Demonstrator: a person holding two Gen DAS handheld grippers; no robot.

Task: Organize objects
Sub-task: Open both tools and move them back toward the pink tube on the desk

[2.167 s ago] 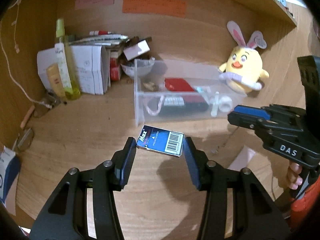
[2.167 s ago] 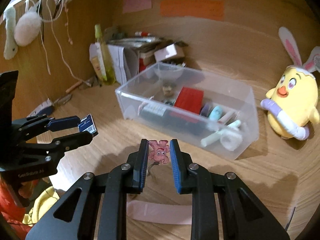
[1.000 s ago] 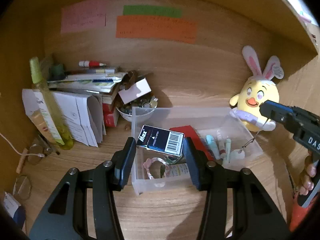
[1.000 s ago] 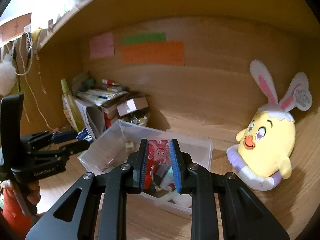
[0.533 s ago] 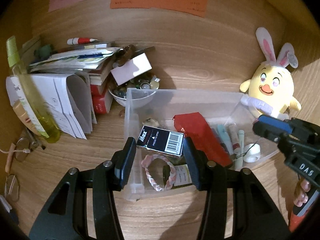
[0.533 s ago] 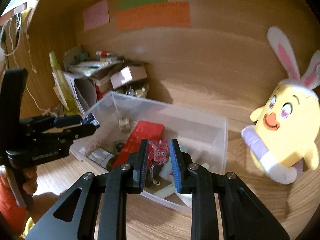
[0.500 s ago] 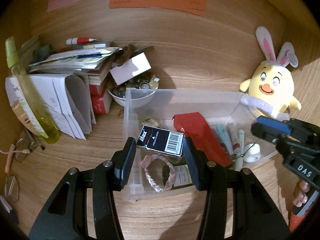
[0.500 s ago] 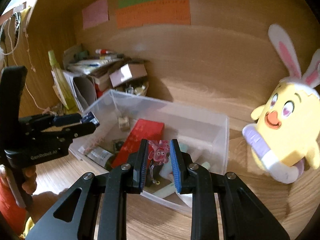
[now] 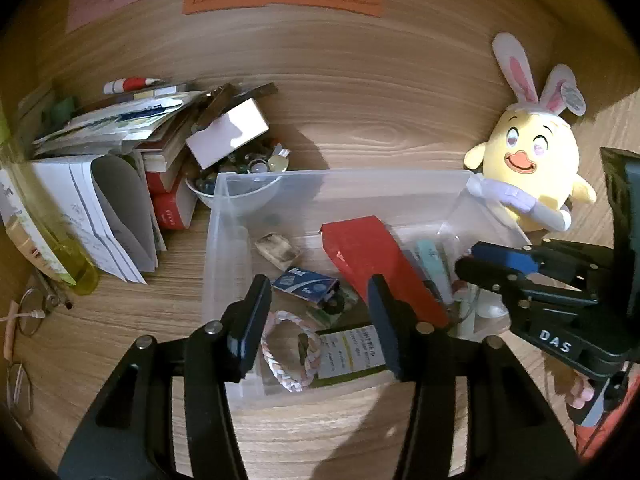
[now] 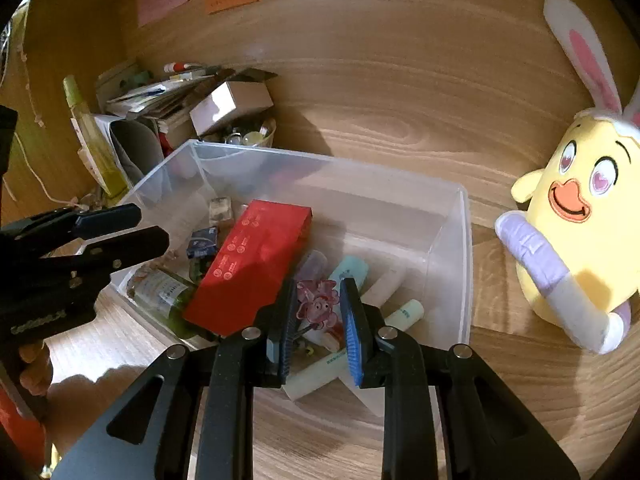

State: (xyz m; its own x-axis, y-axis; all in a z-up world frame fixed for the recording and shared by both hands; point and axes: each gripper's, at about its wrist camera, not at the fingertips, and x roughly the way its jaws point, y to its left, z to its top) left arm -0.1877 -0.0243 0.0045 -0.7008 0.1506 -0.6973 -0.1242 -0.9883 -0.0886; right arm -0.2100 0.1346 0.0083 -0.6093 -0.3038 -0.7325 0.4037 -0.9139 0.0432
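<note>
A clear plastic bin stands on the wooden desk. My left gripper is open and empty above the bin's left half. The small dark-blue staple box lies loose inside the bin, beside a red box and a braided bracelet. My right gripper hangs over the bin's right part, its jaws a little apart around a pink figure keychain. The right gripper also shows in the left wrist view.
A yellow bunny-eared plush sits right of the bin. Books, papers and a white box pile up at the back left, with a bowl of trinkets, a yellow-green bottle and glasses.
My left gripper has opened and the staple box has dropped into the bin. My right gripper has moved lower over the bin and its jaws have parted slightly around the keychain.
</note>
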